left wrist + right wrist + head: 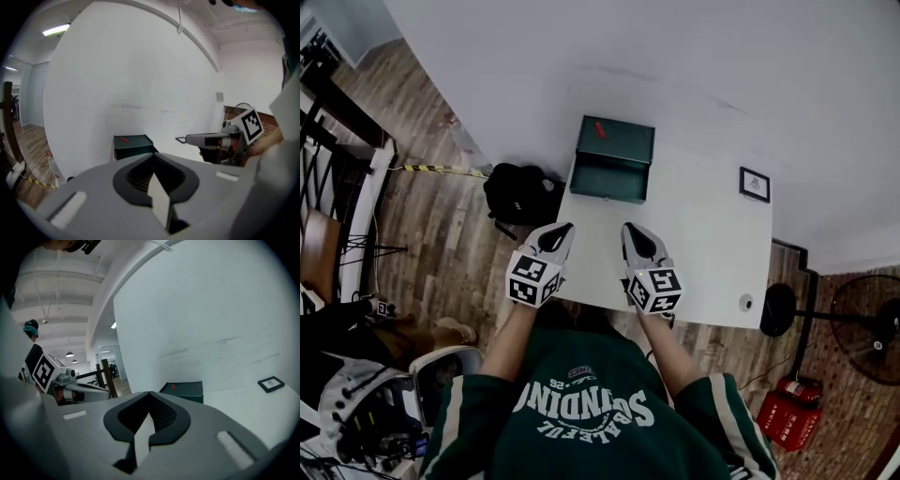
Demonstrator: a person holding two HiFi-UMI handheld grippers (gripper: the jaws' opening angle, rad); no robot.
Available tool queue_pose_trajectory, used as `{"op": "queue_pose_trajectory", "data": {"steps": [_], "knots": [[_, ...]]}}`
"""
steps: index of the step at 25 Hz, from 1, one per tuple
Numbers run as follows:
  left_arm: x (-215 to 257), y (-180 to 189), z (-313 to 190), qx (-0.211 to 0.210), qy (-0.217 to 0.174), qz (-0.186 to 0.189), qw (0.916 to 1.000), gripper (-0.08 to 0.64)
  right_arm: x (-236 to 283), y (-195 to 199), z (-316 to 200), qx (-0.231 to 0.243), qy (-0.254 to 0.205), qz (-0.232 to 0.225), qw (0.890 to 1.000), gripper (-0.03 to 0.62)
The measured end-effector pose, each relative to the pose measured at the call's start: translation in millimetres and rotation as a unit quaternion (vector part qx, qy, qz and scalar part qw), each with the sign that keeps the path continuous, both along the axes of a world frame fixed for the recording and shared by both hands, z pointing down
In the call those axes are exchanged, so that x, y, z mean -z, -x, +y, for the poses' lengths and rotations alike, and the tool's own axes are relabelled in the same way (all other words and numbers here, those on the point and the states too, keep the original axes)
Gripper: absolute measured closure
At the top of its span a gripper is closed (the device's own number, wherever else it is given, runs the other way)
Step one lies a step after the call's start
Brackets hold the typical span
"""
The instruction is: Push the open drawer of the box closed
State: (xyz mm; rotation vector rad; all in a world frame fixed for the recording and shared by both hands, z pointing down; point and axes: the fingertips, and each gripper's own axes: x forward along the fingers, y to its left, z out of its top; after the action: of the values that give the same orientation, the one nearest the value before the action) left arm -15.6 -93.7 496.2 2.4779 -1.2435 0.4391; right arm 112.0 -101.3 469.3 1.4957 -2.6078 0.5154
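A dark green box (616, 140) stands at the table's far left, against the white wall, with a small red piece on its lid. Its drawer (609, 180) is pulled out toward me. Both grippers hover over the near part of the table, well short of the drawer. The left gripper (564, 229) is shut and empty, and so is the right gripper (629, 229). In the left gripper view the box (133, 146) lies beyond the closed jaws of the left gripper (152, 157). The right gripper view shows the box (185, 391) ahead of the right gripper (149, 394).
The white table (703, 244) carries a small framed picture (755, 184) at its far right and a small round object (746, 302) at its near right corner. A black backpack (520, 194) lies on the floor to the left. A fan (867, 328) stands at the right.
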Motion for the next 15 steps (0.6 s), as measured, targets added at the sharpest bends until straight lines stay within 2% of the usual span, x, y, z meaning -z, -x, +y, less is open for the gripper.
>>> {"op": "queue_pose_trajectory", "data": {"steps": [3,9,15], "knots": [[-4,7,-14,0.007,0.003,0.002,1.0,0.508,-9,12,-15,0.009,0.009,-0.003,1.0,0.591],[10,-7,-29,-0.006,-0.004,0.008,0.9999,0.508,-12,15,-29,0.015,0.02,0.0,1.0,0.591],[-7,-9,-53,-0.025,0.013,0.012,0.9995,0.508,-27,18,-56,-0.003,0.038,0.002,0.999,0.591]]}}
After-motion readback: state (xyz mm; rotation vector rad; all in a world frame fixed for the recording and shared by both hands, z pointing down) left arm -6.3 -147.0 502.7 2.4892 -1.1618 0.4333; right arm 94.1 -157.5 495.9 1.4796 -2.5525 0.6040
